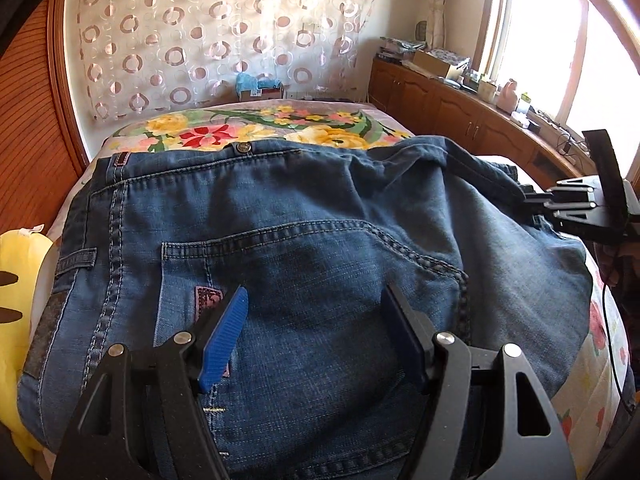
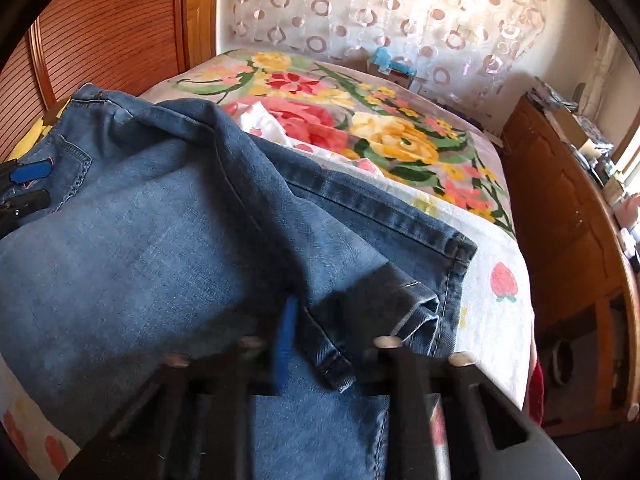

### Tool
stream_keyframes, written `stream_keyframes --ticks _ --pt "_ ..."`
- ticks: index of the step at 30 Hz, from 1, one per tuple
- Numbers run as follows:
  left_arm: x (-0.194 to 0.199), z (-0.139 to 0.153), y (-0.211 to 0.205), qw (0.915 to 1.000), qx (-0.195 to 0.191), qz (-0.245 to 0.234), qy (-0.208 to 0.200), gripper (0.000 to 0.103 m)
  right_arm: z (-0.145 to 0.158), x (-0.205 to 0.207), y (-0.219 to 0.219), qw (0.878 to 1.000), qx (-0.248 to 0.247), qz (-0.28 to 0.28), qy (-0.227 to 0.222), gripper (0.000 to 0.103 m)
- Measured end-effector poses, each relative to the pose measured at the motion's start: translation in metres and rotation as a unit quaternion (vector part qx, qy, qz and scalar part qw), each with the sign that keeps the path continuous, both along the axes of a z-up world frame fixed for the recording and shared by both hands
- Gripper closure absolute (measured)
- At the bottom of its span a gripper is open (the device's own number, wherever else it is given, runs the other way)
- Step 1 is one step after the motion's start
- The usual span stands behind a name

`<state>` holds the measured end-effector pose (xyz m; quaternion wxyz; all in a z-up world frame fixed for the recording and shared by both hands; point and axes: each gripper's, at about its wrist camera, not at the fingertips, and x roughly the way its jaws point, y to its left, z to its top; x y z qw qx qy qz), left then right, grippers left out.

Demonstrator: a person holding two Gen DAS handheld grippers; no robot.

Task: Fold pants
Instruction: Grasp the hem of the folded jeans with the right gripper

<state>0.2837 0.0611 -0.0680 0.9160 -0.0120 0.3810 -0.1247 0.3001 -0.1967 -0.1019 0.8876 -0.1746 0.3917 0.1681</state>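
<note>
left gripper (image 1: 316, 304) open over jeans (image 1: 300, 216); right gripper (image 2: 316, 320), blurred, seemingly shut.

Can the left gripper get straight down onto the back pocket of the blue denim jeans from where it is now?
Probably yes. The left gripper hovers with jaws apart right over the stitched back pocket of the blue denim jeans, with only flat cloth between them. The right gripper sits off at the far edge, clear of that path.

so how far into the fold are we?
Partly done: the jeans lie doubled on the bed, with the hem lying on top. In hand: left gripper open over the back pocket; right gripper blurred at the leg end. Left: final fold and tidying.
</note>
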Motion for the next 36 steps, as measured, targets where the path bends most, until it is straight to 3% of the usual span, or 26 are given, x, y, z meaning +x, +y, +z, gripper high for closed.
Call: stream_keyframes --ticks 2,8,13,15,17,20,25,36 --pt "-0.001 0.000 0.002 1.0000 -0.004 0.001 -0.003 0.033 0.007 0.003 -0.002 1.000 0.000 0.000 -0.011 0.097" --pt "-0.003 0.008 0.007 0.9997 -0.014 0.007 -0.018 0.033 0.041 0.017 -0.013 0.998 0.007 -0.032 -0.060 0.097" --pt "-0.007 0.010 0.008 0.9994 -0.016 0.009 -0.029 0.033 0.037 0.037 -0.009 0.997 0.003 -0.050 -0.061 0.097" --pt "-0.009 0.010 0.008 0.9993 -0.018 0.010 -0.031 0.033 0.029 0.040 -0.005 0.997 0.002 -0.054 -0.049 0.090" --pt "-0.009 0.010 0.008 0.9994 -0.016 0.009 -0.030 0.033 0.027 0.041 -0.003 0.997 0.012 -0.062 -0.047 0.073" --pt "-0.009 0.010 0.009 0.9995 -0.012 0.007 -0.029 0.033 0.034 0.037 -0.015 0.995 0.044 -0.075 -0.047 0.056" --pt "-0.010 0.011 0.008 0.9995 -0.008 0.007 -0.029 0.033 0.043 -0.005 -0.040 0.994 0.070 -0.082 -0.033 0.056" --pt "-0.008 0.006 0.005 0.9995 0.000 0.006 -0.030 0.033 0.029 -0.078 -0.073 0.991 0.093 -0.094 0.030 0.056"
